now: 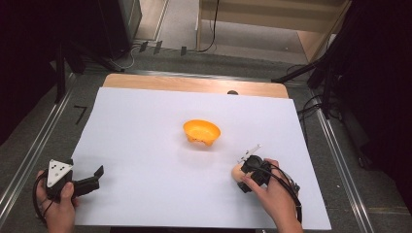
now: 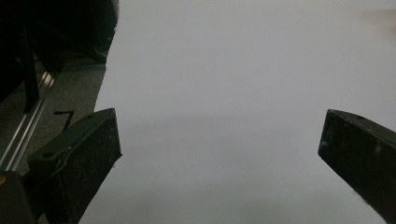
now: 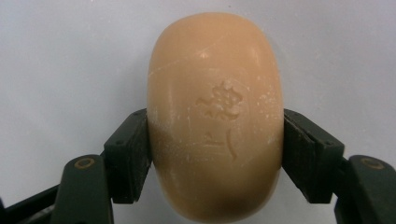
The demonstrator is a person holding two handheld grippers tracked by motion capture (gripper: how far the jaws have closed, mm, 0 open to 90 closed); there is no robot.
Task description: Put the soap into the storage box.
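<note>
A peach oval bar of soap [image 3: 215, 93] with a stamped mark sits between the pads of my right gripper [image 3: 215, 154], which is shut on it across its width. In the high view the right gripper [image 1: 240, 175] and the soap [image 1: 236, 171] are low over the white sheet [image 1: 145, 145], to the right of centre near the front. An orange dish [image 1: 201, 131] stands on the sheet's middle, behind and left of the soap. My left gripper [image 1: 85, 167] rests at the sheet's front left corner, and in its own view the left gripper [image 2: 219, 140] is open with nothing between its jaws.
The white sheet covers most of a wooden table [image 1: 194, 83]. Metal rails [image 1: 335, 145] run along both sides of the table. Dark stands and cables [image 1: 316, 73] crowd the floor behind and to the right.
</note>
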